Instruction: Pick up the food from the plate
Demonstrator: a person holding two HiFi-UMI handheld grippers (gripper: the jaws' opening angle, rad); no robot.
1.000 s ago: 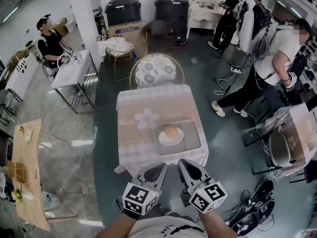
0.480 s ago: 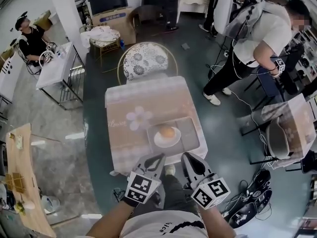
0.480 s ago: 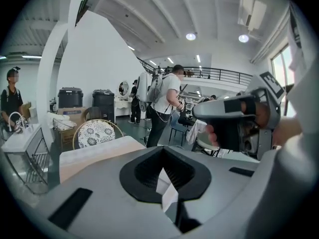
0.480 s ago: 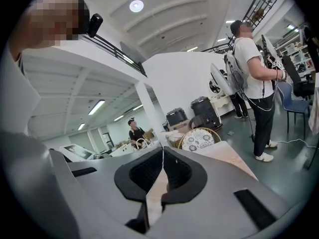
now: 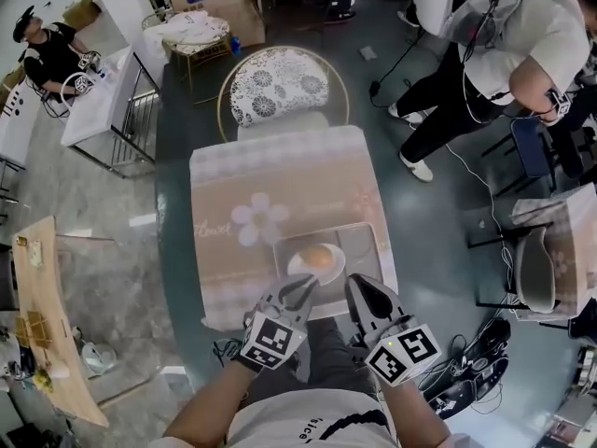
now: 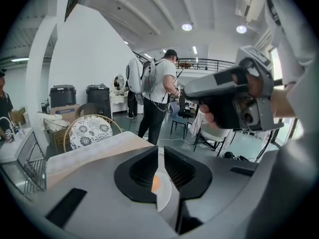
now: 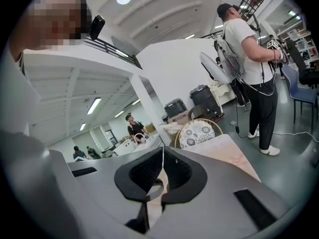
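Note:
An orange round bun lies on a white plate, which sits on a grey tray at the near right of a pink-clothed table. My left gripper is shut and empty, its tip over the plate's near rim. Through the slit between its jaws in the left gripper view I see a sliver of the bun and plate. My right gripper is also shut and empty, at the tray's near edge, right of the plate.
A round chair with a floral cushion stands at the table's far side. A person bends over at the right, with cables on the floor. A wooden table stands at the left.
I have come closer to the table. Both grippers moved forward from short of the table's near edge to the tray; the left one now reaches the plate's rim.

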